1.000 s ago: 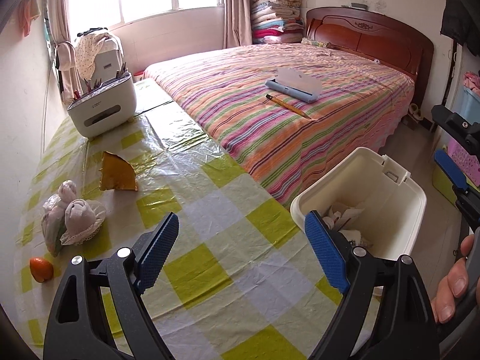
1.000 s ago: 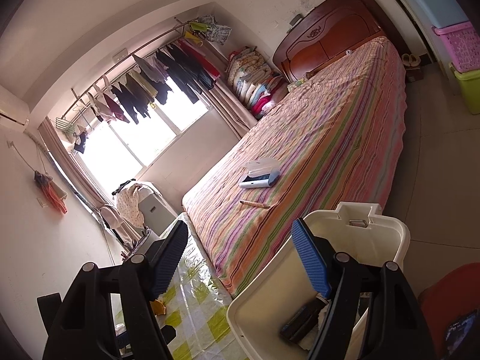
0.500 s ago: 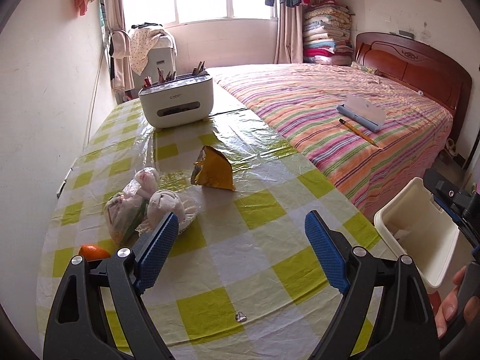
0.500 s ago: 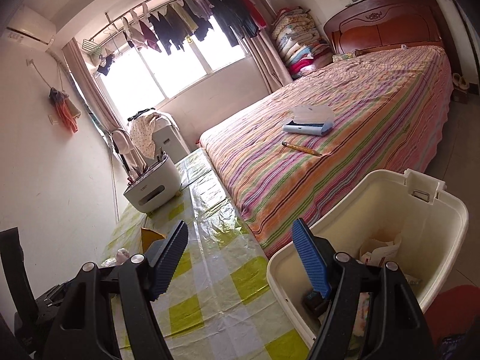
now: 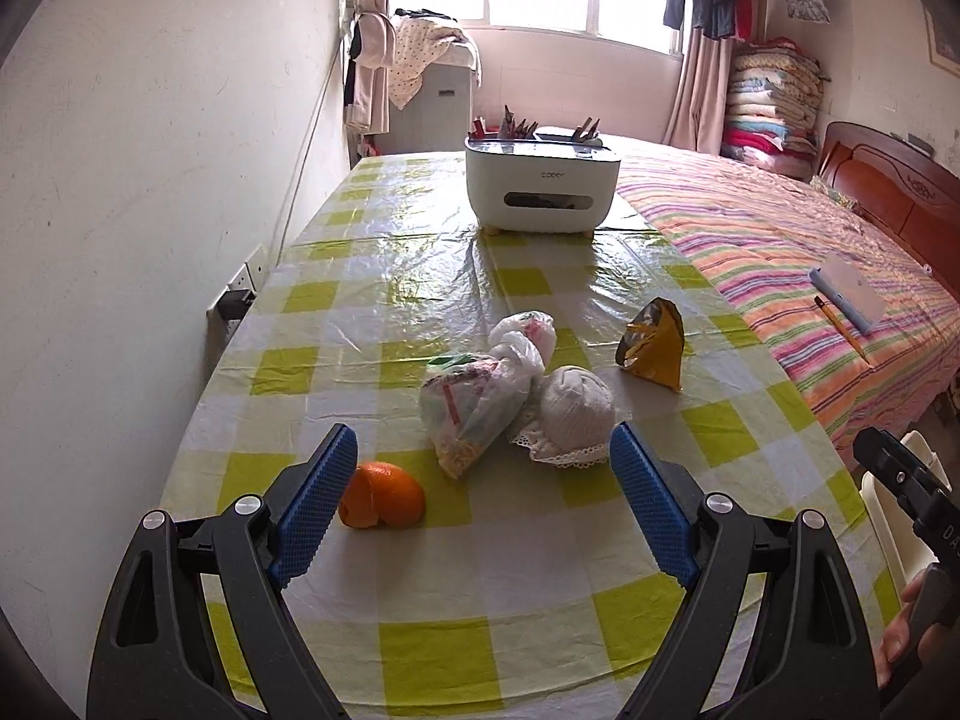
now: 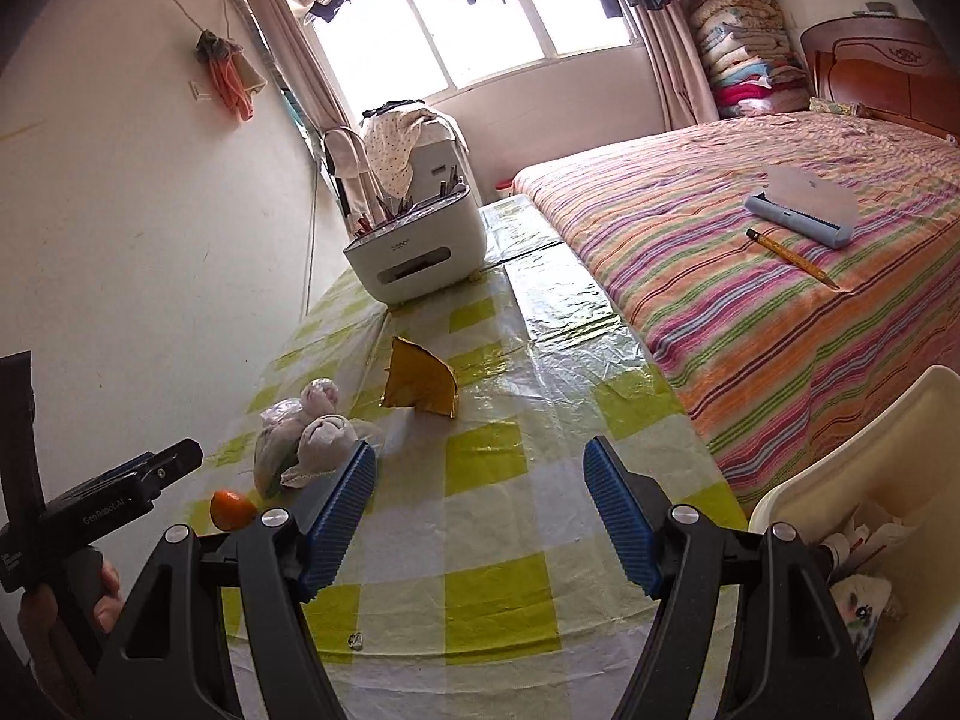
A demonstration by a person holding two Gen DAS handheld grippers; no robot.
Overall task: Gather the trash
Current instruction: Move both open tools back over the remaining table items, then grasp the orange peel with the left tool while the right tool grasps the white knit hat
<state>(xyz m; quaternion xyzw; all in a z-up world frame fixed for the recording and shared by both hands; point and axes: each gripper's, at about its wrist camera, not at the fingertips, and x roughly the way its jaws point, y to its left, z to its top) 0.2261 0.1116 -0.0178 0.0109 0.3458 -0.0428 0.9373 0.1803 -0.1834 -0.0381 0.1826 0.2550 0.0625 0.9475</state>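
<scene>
On the checked table lie an orange peel [image 5: 384, 494], a knotted plastic bag [image 5: 480, 390], a white crumpled wad on a lace doily [image 5: 576, 409] and a gold wrapper [image 5: 654, 345]. My left gripper [image 5: 477, 510] is open and empty just above the table, with the peel beside its left finger. My right gripper [image 6: 480, 516] is open and empty over the table's near part. The same trash shows in the right wrist view: peel [image 6: 231, 509], bag [image 6: 273, 450], wrapper [image 6: 423, 384]. The white bin [image 6: 870, 468] with trash inside stands at the right.
A white desk organiser [image 5: 540, 189] with pens stands at the table's far end. A striped bed [image 6: 780, 276] with a case and a pencil borders the table's right side. The wall [image 5: 150, 210] runs along the left. A small scrap [image 6: 357, 639] lies near the table's front.
Both grippers have swung left from the bin towards the table. The left one has come closer to the peel, bag and wad. Both stay open.
</scene>
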